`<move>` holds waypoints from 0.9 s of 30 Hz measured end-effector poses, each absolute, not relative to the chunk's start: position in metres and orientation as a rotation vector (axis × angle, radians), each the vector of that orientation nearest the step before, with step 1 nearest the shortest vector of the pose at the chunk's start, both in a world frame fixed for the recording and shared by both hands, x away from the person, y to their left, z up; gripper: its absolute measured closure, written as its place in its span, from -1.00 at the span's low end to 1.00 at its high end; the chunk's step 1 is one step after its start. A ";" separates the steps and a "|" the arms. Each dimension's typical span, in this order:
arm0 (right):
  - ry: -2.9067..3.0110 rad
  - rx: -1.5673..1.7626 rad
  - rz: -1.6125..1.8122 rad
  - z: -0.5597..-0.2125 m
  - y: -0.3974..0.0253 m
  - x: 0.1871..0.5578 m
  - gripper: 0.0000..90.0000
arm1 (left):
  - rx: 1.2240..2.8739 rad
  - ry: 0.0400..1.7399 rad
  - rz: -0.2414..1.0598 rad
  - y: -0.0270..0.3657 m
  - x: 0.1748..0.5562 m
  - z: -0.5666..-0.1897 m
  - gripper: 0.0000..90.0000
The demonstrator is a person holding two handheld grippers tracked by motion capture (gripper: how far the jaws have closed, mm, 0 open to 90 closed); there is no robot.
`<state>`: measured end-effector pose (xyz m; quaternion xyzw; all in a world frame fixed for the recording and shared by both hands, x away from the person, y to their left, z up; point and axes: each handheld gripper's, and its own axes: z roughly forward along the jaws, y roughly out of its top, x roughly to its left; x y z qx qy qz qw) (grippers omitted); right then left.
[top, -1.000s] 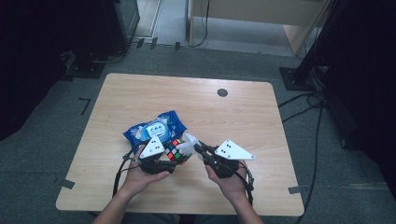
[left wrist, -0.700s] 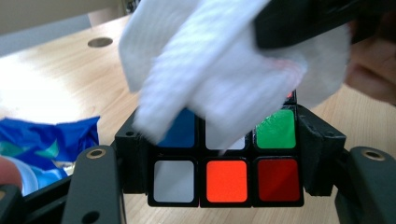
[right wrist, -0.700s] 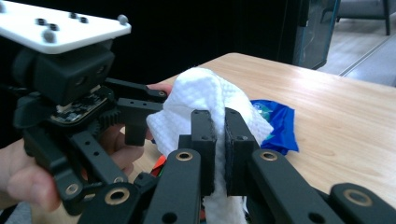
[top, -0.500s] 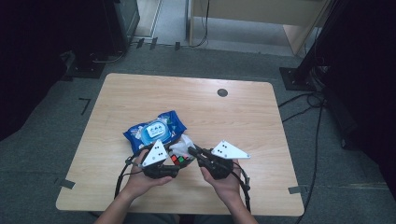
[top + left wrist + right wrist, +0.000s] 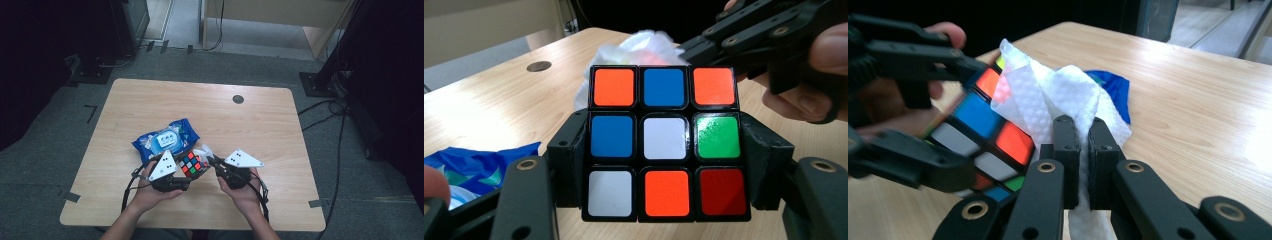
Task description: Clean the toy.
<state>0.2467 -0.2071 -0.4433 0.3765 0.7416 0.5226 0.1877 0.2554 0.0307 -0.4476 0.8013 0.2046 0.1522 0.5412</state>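
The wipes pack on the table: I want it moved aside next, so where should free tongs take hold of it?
Probably at the crimped blue end of the wipes pack that points toward the table's far right, coming from the far side. The pack lies flat, too broad to span, its white lid flap sits mid-top, and the near edge is crowded by the left tongs holding the cube.

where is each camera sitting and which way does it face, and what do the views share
High view: above the person's side, facing forward and down on the table; both forearms, left claw, right claw.
Left gripper view: rides the left claw, facing the clamped cube; own jaws, a fingertip.
Right gripper view: rides the right claw, facing its pinched wipe.
Shared: cube, wipe, blue wipes pack.
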 end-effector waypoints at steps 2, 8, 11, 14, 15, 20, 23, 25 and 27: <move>2.092 1.045 1.467 -0.443 -0.208 0.247 0.92 | 1.909 0.491 0.373 0.030 0.256 -0.448 -0.24; 2.091 0.934 1.554 -0.430 -0.198 0.235 0.91 | 1.958 0.488 0.384 0.024 0.255 -0.454 -0.24; 2.061 0.899 1.540 -0.425 -0.193 0.228 0.91 | 1.951 0.483 0.386 0.023 0.254 -0.453 -0.24; 2.052 0.916 1.543 -0.425 -0.194 0.229 0.91 | 1.926 0.489 0.390 0.026 0.253 -0.449 -0.24; 2.052 0.927 1.537 -0.427 -0.196 0.231 0.91 | 1.914 0.494 0.389 0.028 0.253 -0.448 -0.24; 2.069 0.960 1.499 -0.433 -0.203 0.236 0.91 | 1.878 0.529 0.398 0.036 0.257 -0.445 -0.24; 2.085 0.951 1.474 -0.434 -0.203 0.237 0.91 | 1.866 0.545 0.387 0.039 0.259 -0.445 -0.24; 2.090 0.938 1.469 -0.433 -0.202 0.236 0.91 | 1.886 0.535 0.386 0.038 0.259 -0.447 -0.24; 2.087 0.913 1.490 -0.430 -0.199 0.233 0.90 | 1.920 0.515 0.406 0.032 0.257 -0.449 -0.24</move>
